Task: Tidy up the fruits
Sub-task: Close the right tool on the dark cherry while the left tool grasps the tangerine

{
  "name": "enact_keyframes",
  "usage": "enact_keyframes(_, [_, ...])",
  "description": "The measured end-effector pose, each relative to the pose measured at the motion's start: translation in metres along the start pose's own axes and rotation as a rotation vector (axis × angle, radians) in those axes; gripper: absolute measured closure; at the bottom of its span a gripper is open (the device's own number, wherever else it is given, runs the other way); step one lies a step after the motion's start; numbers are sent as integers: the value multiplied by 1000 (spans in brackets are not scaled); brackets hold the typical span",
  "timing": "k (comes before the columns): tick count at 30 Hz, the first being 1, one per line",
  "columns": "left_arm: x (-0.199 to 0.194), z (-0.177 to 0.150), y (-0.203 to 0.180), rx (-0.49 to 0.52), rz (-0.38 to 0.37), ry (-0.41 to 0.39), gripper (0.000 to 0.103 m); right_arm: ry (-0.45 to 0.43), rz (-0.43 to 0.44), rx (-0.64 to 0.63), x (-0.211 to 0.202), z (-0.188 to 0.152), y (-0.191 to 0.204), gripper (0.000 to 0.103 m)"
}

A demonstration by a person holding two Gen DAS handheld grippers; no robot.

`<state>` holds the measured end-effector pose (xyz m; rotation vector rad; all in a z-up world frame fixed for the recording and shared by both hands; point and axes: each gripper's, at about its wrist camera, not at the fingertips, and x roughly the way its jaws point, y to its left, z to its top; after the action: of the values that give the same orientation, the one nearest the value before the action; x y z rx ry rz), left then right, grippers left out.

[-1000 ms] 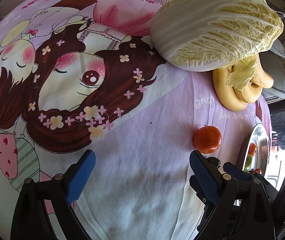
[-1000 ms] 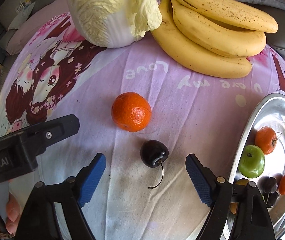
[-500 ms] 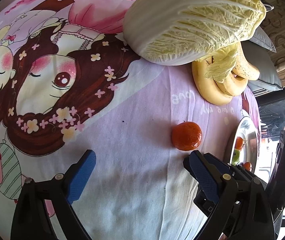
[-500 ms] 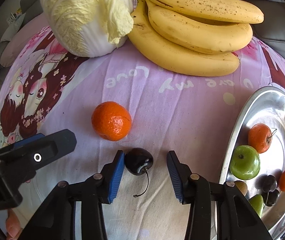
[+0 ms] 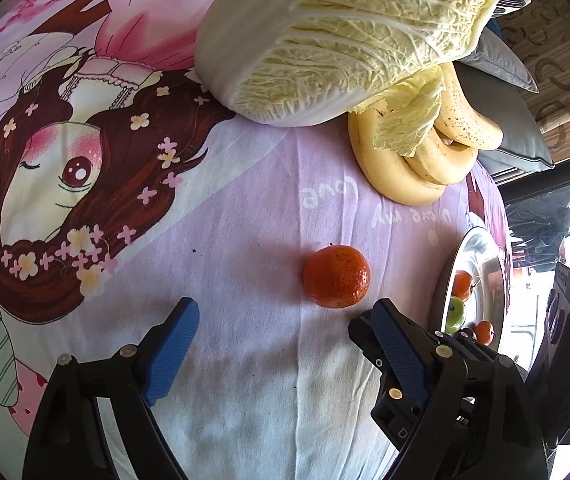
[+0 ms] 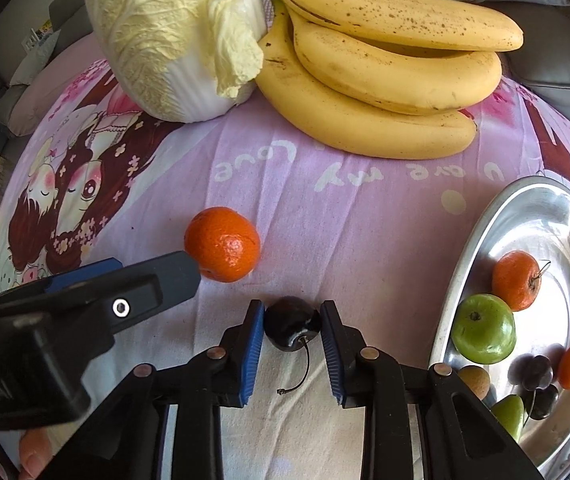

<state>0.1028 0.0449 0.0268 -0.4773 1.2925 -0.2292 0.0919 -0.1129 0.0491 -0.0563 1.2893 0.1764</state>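
Observation:
A dark cherry (image 6: 292, 328) with a stem lies on the pink printed cloth, between the blue pads of my right gripper (image 6: 292, 322), which is shut on it. A mandarin (image 6: 222, 244) lies just left of and beyond it; it also shows in the left wrist view (image 5: 336, 276). My left gripper (image 5: 285, 328) is open and empty, low over the cloth, with its right fingertip just below the mandarin. A steel tray (image 6: 525, 208) at the right holds small oranges, a green fruit (image 6: 483, 328) and dark cherries.
A bunch of bananas (image 6: 385, 80) and a napa cabbage (image 6: 173, 36) lie at the far side of the cloth. Grey cushions (image 6: 545, 48) sit behind them. The left gripper's finger (image 6: 85, 300) reaches in at the left of the right wrist view.
My right gripper has closed from wide open onto the cherry. My left gripper has moved right, closer to the mandarin, and stays open.

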Motion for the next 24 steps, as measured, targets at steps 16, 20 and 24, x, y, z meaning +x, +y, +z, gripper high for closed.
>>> enact_keyframes(16, [28,9,-27,26,-36,0,51,-6,19,24,0,-3,-13,72])
enact_keyframes(20, [27,8,-30,20,-76,-1,63,-16,20,33,-1,-6,-7,72])
enact_keyframes(24, [26,7,-33,27,-70,-2,63,-37,31,54,-4,-10,-8,72])
